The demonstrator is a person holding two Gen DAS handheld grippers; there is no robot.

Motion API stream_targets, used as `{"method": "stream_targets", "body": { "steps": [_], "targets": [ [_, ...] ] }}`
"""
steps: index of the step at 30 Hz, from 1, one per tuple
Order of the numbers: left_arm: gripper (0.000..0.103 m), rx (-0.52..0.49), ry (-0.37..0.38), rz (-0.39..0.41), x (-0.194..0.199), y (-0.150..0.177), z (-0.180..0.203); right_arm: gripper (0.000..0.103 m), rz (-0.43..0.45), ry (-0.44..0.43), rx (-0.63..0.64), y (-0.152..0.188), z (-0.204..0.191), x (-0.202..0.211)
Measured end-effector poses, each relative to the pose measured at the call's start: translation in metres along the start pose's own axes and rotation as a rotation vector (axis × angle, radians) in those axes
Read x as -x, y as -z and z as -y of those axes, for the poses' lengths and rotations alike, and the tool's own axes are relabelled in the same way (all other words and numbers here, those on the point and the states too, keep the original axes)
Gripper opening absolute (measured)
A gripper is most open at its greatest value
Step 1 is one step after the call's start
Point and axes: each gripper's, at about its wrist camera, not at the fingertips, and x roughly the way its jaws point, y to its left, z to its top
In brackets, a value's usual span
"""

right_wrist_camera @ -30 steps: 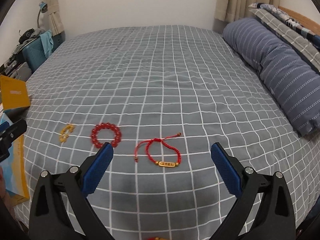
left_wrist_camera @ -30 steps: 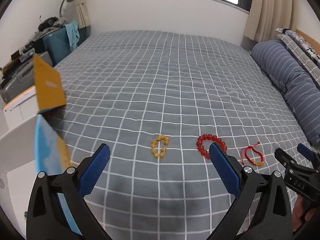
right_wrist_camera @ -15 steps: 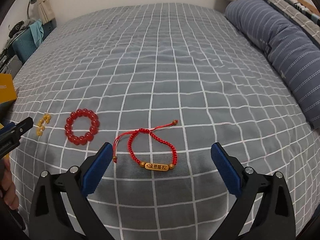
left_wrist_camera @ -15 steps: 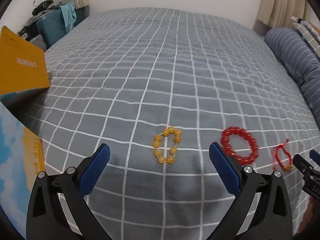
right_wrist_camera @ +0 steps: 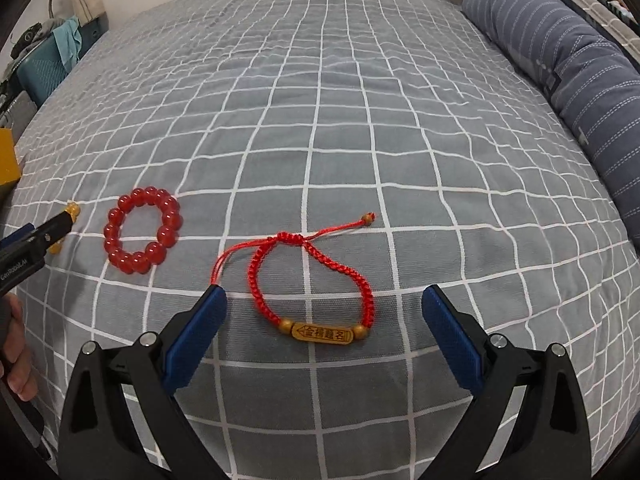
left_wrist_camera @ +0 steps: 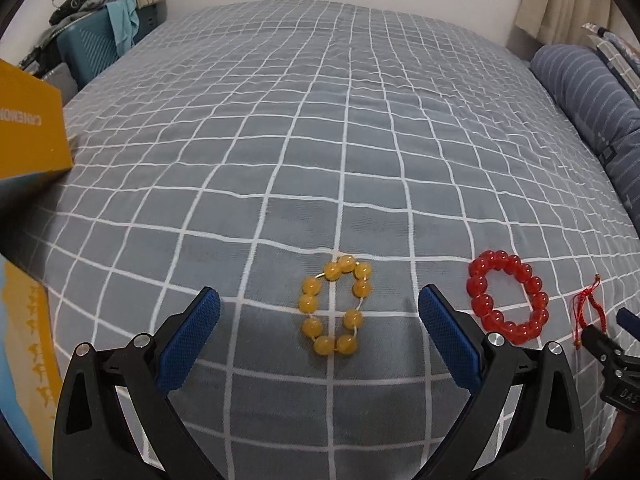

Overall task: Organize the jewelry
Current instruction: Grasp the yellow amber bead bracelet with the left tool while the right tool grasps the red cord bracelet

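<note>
A yellow bead bracelet lies on the grey checked bedspread, right in front of my open, empty left gripper, between its fingers. A red bead bracelet lies to its right and also shows in the right wrist view. A red cord bracelet with a gold tag lies between the fingers of my open, empty right gripper. Its edge shows at far right in the left wrist view. The left gripper's tip partly hides the yellow beads in the right wrist view.
A yellow box stands at the left edge of the bed, with a blue and yellow printed sheet below it. A striped blue pillow lies along the right side. A teal suitcase stands beyond the bed's far left corner.
Both grippers have moved forward and down toward the bed. The yellow bracelet now sits between the left fingers and the cord bracelet between the right fingers. Both stay open.
</note>
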Motion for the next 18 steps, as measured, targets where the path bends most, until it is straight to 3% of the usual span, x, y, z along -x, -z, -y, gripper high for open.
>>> {"method": "stream_targets", "body": {
  "steps": [5,8,11,18],
  "targets": [
    [0.094,0.004,0.022,-0.025,-0.0064,-0.0013,-0.0004,0.080,-0.029,-0.019,-0.008,-0.0014,0.0028,-0.0074],
    [0.086,-0.012,0.030,-0.028,-0.0061,-0.0008,0.0018,0.073,-0.032,-0.018,-0.001,-0.0020,0.0017,-0.0083],
    [0.075,-0.036,0.019,-0.038,-0.0062,0.0004,0.0041,0.063,-0.041,-0.036,0.004,-0.0033,0.0002,-0.0084],
    [0.038,-0.048,0.018,-0.050,-0.0026,0.0039,0.0019,0.046,-0.053,-0.050,-0.019,-0.0039,0.0038,-0.0074]
  ]
}}
